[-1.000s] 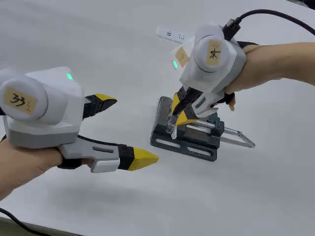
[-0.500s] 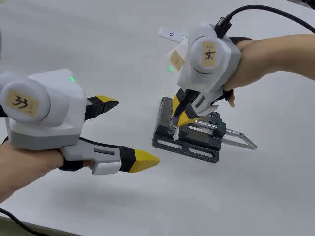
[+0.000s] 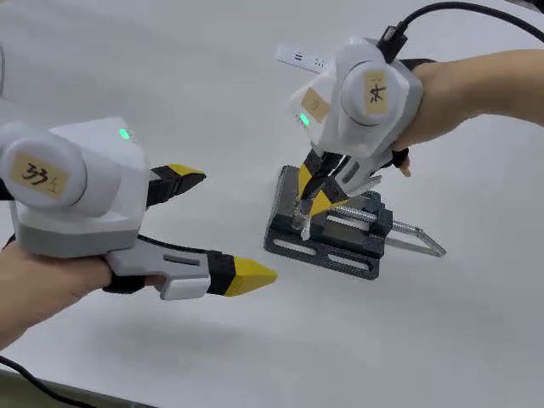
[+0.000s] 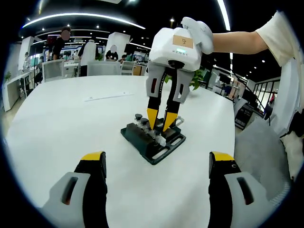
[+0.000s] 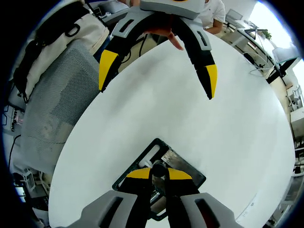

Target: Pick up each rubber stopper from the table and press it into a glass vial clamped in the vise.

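While my right gripper, labelled 34, points steeply down with its jaws pinched on the dark stopper atop the vial in the vise, my left gripper, labelled 33, hovers level nearby, jaws wide apart. Both sit much as half a second ago.

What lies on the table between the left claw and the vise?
Only bare table separates the left claw from the vise, as the head view shows.

Two tools, one vise, one stopper
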